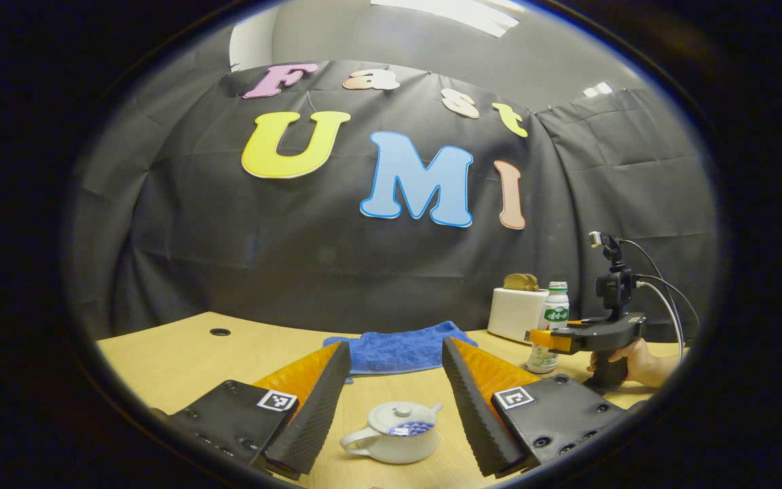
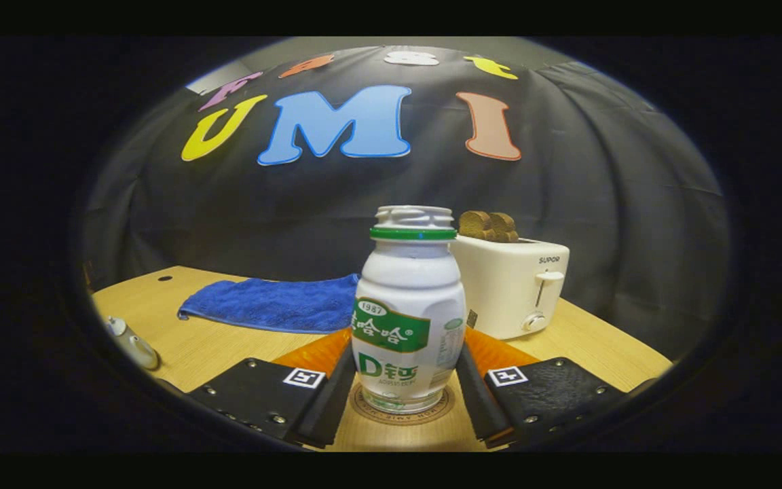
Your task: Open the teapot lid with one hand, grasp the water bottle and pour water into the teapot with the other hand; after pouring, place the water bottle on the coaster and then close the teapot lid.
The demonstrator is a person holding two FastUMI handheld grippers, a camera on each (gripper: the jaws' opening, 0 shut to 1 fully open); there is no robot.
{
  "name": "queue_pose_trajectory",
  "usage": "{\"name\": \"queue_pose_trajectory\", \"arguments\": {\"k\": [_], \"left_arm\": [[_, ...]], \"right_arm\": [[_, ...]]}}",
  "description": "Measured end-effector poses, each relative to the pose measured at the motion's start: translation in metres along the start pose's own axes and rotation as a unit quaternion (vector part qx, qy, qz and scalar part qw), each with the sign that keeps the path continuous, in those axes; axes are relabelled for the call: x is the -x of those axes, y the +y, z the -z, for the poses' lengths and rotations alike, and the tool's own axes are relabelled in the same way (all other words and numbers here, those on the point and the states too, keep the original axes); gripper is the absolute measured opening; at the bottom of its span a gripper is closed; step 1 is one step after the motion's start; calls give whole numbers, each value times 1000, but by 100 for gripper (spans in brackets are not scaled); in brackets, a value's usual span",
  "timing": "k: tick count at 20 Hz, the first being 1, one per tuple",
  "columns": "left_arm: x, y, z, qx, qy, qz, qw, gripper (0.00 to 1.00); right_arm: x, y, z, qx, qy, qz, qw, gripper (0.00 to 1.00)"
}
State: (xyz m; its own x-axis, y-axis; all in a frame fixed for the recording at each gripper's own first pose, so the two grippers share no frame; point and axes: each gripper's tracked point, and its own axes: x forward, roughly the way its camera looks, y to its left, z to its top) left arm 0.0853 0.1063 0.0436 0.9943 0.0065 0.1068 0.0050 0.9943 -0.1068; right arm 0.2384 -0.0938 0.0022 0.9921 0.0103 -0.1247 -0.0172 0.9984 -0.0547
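Now water bottle upright on coaster, teapot lidded.

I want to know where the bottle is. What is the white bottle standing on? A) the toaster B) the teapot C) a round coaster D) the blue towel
C: in the right gripper view the bottle stands upright on a round coaster on the table, between the right gripper's fingers.

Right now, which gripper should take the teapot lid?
Left. The left gripper is open with the teapot between its fingers, lid on. The right gripper flanks the water bottle on the coaster.
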Motion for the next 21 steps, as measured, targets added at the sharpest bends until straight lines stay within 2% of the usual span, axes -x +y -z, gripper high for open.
{"name": "queue_pose_trajectory", "arguments": {"k": [1, 2, 3, 4, 5, 9, 10, 12, 14, 16, 19, 20, 21], "left_arm": [[2, -2, -2, 4, -5, 4, 1000, 95], [2, -4, -6, 9, -10, 8, 1000, 90], [3, -6, -10, 13, -15, 15, 1000, 90], [4, -7, -11, 18, -18, 21, 999, 95], [4, -7, -11, 19, -20, 23, 999, 95], [5, 1, -9, 4, -17, 6, 1000, 94], [6, 5, -9, -2, -16, -2, 1000, 90], [12, 5, 2, -6, 1, -16, 1000, 96], [27, 1, 9, -10, 17, -32, 999, 99], [45, -7, 10, -17, 26, -55, 998, 96], [67, -40, 28, -11, 48, -67, 997, 99], [74, -47, 32, -14, 52, -74, 996, 99], [81, -56, 34, -23, 57, -76, 995, 98]], "right_arm": [[-1, 0, 3, 8, 6, 3, 1000, 75], [-2, 3, 8, 13, 10, 0, 1000, 76], [-1, 5, 9, 17, 13, -1, 1000, 84], [0, 6, 8, 19, 10, 0, 1000, 79], [4, 7, 3, 23, 3, 3, 1000, 100], [34, 5, -5, 14, -14, 22, 1000, 100], [46, 4, -6, 12, -15, 29, 999, 100], [80, 3, -8, 1, -18, 39, 999, 100], [121, 14, -16, -6, -35, 31, 999, 100], [160, 29, -22, -11, -61, 26, 998, 99], [199, 65, -3, 4, -45, -1, 999, 99], [208, 71, 5, 6, -37, 1, 999, 99], [217, 78, 10, -1, -33, -4, 999, 84]]}}
